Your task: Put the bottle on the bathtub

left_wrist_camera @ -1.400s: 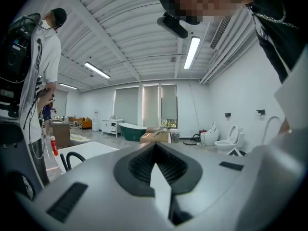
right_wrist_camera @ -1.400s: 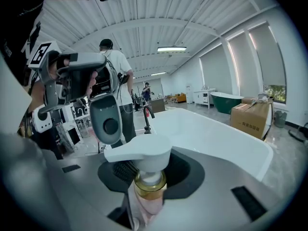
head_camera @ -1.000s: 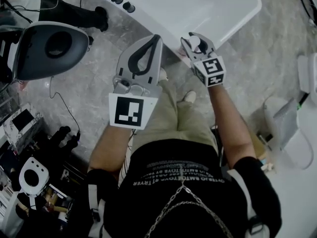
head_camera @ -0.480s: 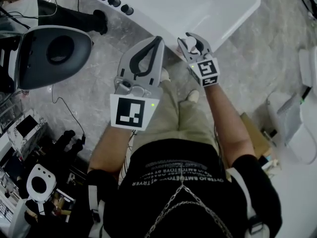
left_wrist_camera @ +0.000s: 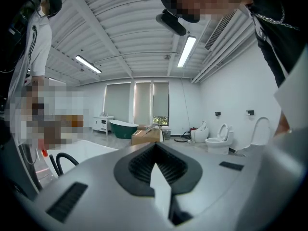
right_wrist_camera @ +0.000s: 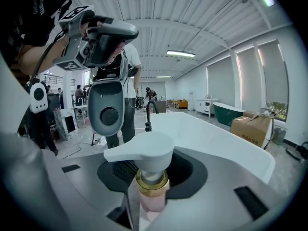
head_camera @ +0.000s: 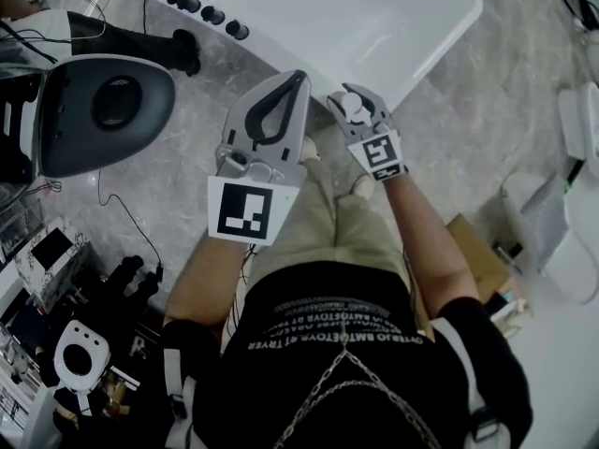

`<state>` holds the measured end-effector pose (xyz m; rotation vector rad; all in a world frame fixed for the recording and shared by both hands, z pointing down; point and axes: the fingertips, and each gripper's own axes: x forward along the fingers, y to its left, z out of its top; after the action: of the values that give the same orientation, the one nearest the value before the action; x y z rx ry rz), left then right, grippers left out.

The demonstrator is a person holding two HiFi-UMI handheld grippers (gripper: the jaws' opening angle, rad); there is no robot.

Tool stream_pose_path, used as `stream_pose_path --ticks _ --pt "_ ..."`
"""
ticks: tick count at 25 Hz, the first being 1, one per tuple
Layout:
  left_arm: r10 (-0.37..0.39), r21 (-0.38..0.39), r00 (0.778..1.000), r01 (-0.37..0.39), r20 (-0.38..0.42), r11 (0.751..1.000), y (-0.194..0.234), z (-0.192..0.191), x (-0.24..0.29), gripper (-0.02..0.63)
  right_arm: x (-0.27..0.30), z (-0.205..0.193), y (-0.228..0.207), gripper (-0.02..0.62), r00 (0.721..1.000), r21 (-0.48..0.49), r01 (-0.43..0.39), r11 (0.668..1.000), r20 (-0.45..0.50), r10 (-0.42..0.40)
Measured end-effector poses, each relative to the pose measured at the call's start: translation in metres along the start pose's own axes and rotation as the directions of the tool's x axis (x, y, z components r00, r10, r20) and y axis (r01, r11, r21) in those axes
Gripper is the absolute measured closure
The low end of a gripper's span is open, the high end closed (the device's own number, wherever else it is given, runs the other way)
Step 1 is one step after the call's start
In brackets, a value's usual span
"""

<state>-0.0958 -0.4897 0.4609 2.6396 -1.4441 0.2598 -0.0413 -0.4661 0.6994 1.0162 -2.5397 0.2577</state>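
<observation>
My right gripper point(head_camera: 355, 99) clasped the pump bottle point(right_wrist_camera: 147, 160), the bathtub point(head_camera: 402, 21) at twelve o'clock. My left gripper point(head_camera: 299, 76) stood closed, empty.

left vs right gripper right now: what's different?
Jaws: the left gripper is shut and empty; the right gripper is clamped on a pump bottle below its white head. In the head view the left gripper looks larger, so probably nearer the camera than the right gripper. Both point toward the bathtub.

Grey marbled floor point(head_camera: 449, 148) under a white bathtub point(head_camera: 440, 36)
The bathtub stood on the floor with black tap fittings point(head_camera: 211, 14) along its rim; a thin black cable point(head_camera: 117, 204) trailed left, and a cardboard box point(head_camera: 479, 262) sat right.
</observation>
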Motion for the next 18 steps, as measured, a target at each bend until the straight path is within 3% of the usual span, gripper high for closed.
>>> stream_pose_path --ticks 6,18 --pt "-0.005 0.002 1.0 0.005 0.006 1.0 0.003 0.005 0.0 0.604 0.004 -0.021 0.008 0.41 0.995 0.02 -0.056 0.998 -0.084 0.058" --pt "0.016 -0.009 1.0 -0.016 0.017 1.0 0.009 0.007 -0.006 0.604 -0.001 -0.044 0.008 0.393 0.981 0.033 -0.091 0.995 -0.171 0.095"
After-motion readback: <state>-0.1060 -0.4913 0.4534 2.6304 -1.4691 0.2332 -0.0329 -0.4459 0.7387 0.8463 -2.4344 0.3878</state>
